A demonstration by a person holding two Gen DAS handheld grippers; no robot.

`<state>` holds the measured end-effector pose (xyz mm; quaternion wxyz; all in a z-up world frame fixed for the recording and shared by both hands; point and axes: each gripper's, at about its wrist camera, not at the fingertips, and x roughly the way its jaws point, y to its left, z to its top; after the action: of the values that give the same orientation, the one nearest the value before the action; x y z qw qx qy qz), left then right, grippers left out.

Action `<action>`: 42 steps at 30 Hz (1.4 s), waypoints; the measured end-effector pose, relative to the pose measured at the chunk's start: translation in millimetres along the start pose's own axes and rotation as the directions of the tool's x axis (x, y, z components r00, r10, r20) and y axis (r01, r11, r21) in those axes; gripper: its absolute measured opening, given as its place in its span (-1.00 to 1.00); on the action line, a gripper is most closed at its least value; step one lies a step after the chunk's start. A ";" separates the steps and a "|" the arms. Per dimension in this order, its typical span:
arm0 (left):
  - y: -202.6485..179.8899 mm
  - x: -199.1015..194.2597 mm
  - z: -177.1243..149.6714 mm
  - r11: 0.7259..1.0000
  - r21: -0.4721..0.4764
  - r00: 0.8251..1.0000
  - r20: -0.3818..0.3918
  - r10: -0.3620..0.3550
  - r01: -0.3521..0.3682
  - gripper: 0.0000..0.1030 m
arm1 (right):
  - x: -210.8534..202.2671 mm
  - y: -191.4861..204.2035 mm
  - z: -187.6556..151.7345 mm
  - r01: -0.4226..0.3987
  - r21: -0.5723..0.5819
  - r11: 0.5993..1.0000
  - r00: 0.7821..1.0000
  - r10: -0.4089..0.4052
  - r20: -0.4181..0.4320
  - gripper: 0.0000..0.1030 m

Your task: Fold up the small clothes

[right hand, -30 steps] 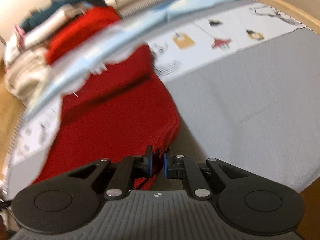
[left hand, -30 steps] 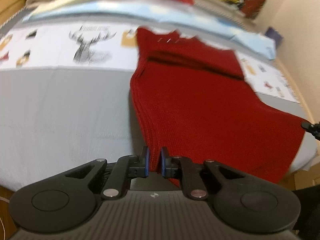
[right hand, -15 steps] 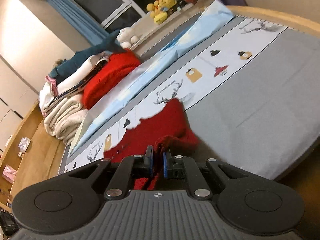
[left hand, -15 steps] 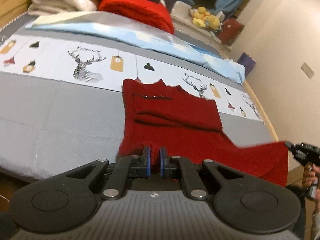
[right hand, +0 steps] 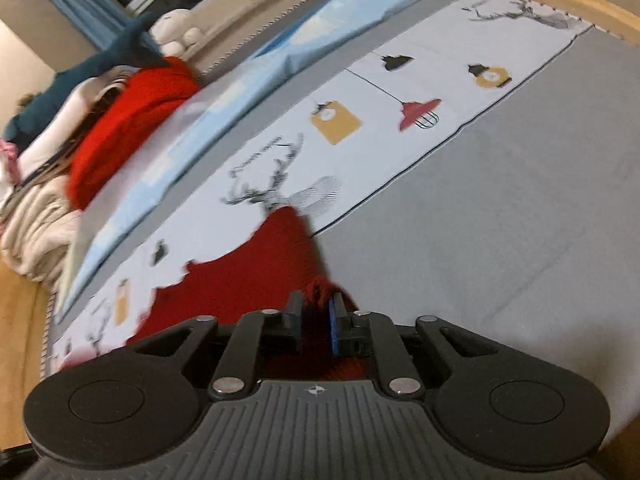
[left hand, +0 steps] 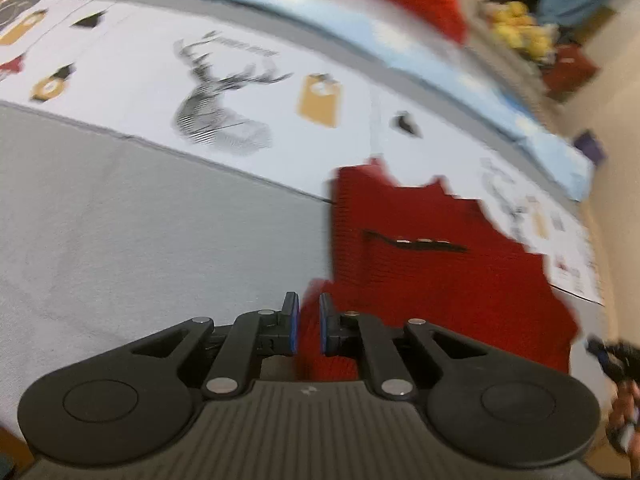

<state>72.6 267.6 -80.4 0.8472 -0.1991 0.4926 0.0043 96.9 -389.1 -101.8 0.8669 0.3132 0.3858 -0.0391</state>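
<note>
Knitwear is filling my left wrist view: I am seeing the red sweater (left hand: 432,264) lying on the bed (left hand: 140,248), partly over the printed sheet (left hand: 224,92). My left gripper (left hand: 309,329) is easing its fingers apart, red fabric between them, pads seemingly touching it. In the right wrist view my right gripper (right hand: 317,322) is also opening, a bunched knit corner (right hand: 326,286) sitting between its fingers. I am judging the sweater soft, limp and stretchy; hems and corners are looking like the best places to pinch
</note>
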 end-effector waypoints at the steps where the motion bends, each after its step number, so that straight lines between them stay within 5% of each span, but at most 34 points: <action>1: 1.1 1.1 2.3 1.000 -0.020 1.000 0.007 -0.008 0.008 -0.73 | 8.5 -3.4 -2.2 0.049 0.006 0.999 0.998 -0.049 -0.031 -0.66; 3: -0.4 4.6 3.2 0.998 -0.045 0.999 -0.009 -0.043 0.042 -0.36 | 12.9 -5.5 -2.3 0.045 0.019 0.999 0.998 -0.045 -0.037 -0.60; 5: -2.6 12.8 0.3 0.998 -0.047 0.998 -0.051 -0.043 0.041 -0.21 | 14.7 -3.1 -2.8 0.031 -0.026 0.999 0.999 -0.032 -0.034 -0.56; 9: -5.1 37.4 -10.3 0.999 -0.044 0.987 -0.160 -0.005 -0.002 -0.21 | 27.2 -9.5 -18.7 0.052 -0.068 0.996 0.991 -0.060 -0.119 -0.23; 13: -8.5 50.6 -20.9 0.999 -0.038 0.980 -0.200 0.011 -0.019 -0.06 | 38.3 -15.4 -28.5 0.059 -0.048 0.997 0.979 -0.068 -0.191 -0.17; 20: -11.5 69.6 -37.3 0.998 -0.016 0.960 -0.275 0.047 -0.053 -0.15 | 48.3 -9.4 -39.6 0.074 -0.089 0.993 0.972 -0.092 -0.217 -0.21; 22: -14.6 67.0 -38.3 0.999 0.008 0.964 -0.262 0.045 -0.044 -0.66 | 45.1 -4.7 -38.4 0.057 -0.105 0.993 0.980 -0.076 -0.185 -0.69; 26: -24.6 44.8 -30.8 0.998 0.065 0.988 -0.150 0.026 -0.017 -0.78 | 25.7 3.3 -31.5 0.013 -0.104 0.995 0.996 -0.022 -0.092 -0.79; 28: -31.6 20.9 -24.1 0.996 0.089 0.999 -0.028 -0.020 0.023 -0.79 | 6.8 8.3 -25.8 -0.004 -0.108 0.994 1.000 0.004 0.002 -0.79; 32: -45.1 -20.0 -13.5 0.987 0.160 0.970 0.236 -0.062 0.025 -0.80 | -25.4 23.5 -21.6 -0.042 -0.158 0.987 0.978 0.073 0.197 -0.80; 34: -48.4 -24.3 -9.3 0.986 0.164 0.953 0.298 -0.059 0.010 -0.79 | -33.1 30.2 -19.8 -0.029 -0.200 0.979 0.955 0.087 0.285 -0.80; 37: -52.4 -9.9 -8.8 0.987 0.153 0.955 0.295 -0.006 -0.041 -0.79 | -24.7 32.6 -14.0 0.004 -0.213 0.977 0.946 0.065 0.319 -0.80; 42: -37.4 55.4 -10.2 0.989 0.086 0.992 0.040 0.121 -0.124 -0.79 | 34.5 29.8 -10.5 0.107 -0.223 0.969 0.987 -0.076 0.143 -0.80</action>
<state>100.3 219.2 -118.7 0.8617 -0.1308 0.4888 0.0381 123.4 -353.2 -115.7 0.9184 0.1892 0.3430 -0.0548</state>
